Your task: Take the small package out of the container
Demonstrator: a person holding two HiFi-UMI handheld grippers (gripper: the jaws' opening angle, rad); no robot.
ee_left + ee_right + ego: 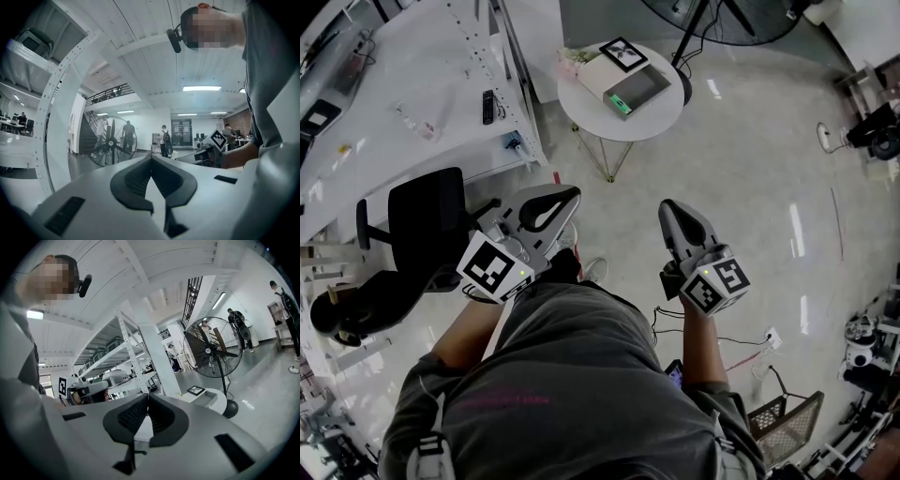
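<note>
Grey pads meet on both tools: our left gripper (pixel 151 157) is clenched on nothing, and so is our right gripper (pixel 148 396), both held about level in front of us. Ahead, well apart from either tip, a round table (pixel 586 117) carries the container (pixel 639 84). A green-edged thing (pixel 619 103) at its near end may be the package, though it is too small to tell. We judge the step in hand to be the approach. To do it well, we should close in until the container sits plainly below us, spread one tool's jaws before crossing the rim, and come down along the package's narrow side. The other tool can steady the container, clear of the card (pixel 623 53) beside it.
</note>
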